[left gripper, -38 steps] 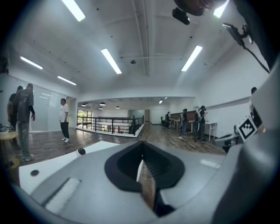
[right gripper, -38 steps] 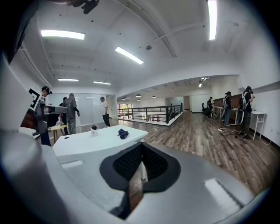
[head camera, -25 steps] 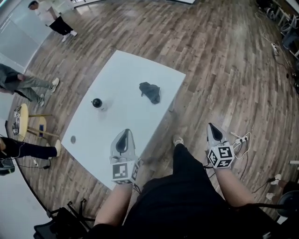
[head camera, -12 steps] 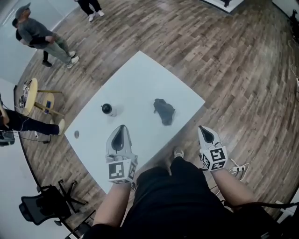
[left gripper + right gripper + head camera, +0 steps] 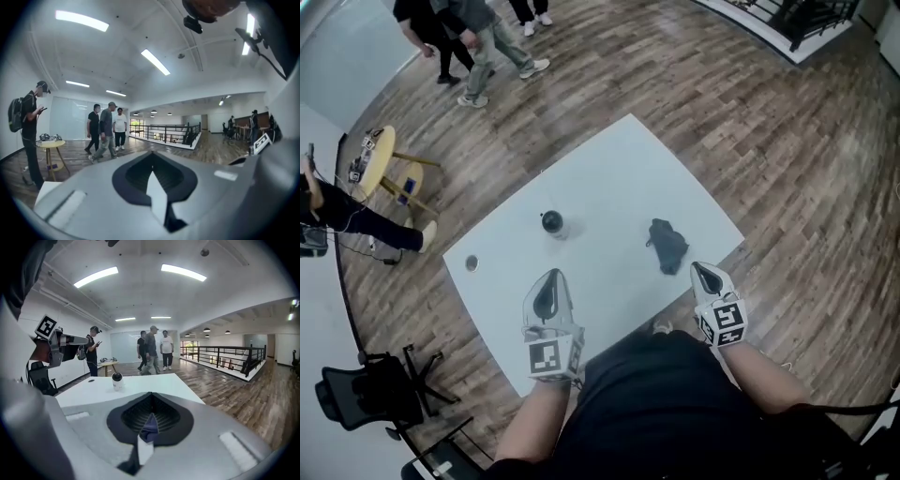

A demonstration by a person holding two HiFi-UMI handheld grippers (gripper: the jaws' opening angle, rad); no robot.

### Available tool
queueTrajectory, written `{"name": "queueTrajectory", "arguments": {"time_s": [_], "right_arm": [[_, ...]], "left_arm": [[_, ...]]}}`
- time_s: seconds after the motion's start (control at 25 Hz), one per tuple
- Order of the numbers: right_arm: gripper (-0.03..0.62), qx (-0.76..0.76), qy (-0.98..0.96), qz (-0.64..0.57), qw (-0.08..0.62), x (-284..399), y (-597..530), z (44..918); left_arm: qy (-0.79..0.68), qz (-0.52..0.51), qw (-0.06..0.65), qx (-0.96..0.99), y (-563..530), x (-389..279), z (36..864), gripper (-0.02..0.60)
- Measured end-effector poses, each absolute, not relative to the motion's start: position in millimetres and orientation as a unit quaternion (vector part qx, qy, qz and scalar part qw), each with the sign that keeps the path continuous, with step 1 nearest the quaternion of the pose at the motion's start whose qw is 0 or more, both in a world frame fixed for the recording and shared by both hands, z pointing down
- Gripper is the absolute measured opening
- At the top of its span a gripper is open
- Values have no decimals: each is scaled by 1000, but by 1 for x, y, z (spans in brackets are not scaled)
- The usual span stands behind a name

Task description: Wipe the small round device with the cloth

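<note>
Head view: the right gripper (image 5: 707, 277), over bare floor 1 second earlier, now sits just beside the cloth (image 5: 667, 246) at the table (image 5: 609, 169) edge. The small round device (image 5: 551, 223) stands mid-table beyond the left gripper (image 5: 547, 292).
Left gripper view: jaws together, empty.
Right gripper view: jaws closed, empty.

Table (image 5: 591, 178): top was smooth, matt white. Cloth (image 5: 668, 246): was dark, soft, crumpled fabric. Small round device (image 5: 551, 222): had a glossy black dome on white plastic. Floor (image 5: 750, 112): was wood-grain plank with a slight sheen. Left gripper (image 5: 548, 281) and right gripper (image 5: 705, 274): had matt grey plastic shells.
</note>
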State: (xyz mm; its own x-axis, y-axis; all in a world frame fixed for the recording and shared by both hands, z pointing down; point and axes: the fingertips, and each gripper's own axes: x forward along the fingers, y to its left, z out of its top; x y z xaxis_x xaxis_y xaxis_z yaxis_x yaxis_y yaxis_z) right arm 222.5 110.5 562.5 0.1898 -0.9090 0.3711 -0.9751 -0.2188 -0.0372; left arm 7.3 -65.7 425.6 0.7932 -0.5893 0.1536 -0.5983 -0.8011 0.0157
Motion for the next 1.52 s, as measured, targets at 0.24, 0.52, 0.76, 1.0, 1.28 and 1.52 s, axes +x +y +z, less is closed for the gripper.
{"name": "queueTrajectory", "arguments": {"time_s": [0.24, 0.52, 0.76, 1.0, 1.28, 1.52], "right_arm": [[2, 764, -607, 145, 163, 234, 84, 565], [210, 751, -607, 143, 217, 249, 67, 583], [213, 700, -653, 155, 245, 249, 42, 609], [213, 674, -674, 157, 258, 249, 25, 622], [238, 654, -677, 190, 277, 249, 26, 655], [285, 650, -668, 215, 292, 253, 30, 683]], "left_arm": [[-311, 65, 35, 947, -73, -10, 432, 5], [-343, 68, 43, 936, -82, -27, 427, 5], [-395, 64, 53, 915, -83, -37, 418, 5], [-435, 70, 49, 896, -88, -47, 412, 5], [-468, 96, 30, 878, -94, -75, 423, 5], [-479, 104, 31, 871, -94, -89, 424, 5]]}}
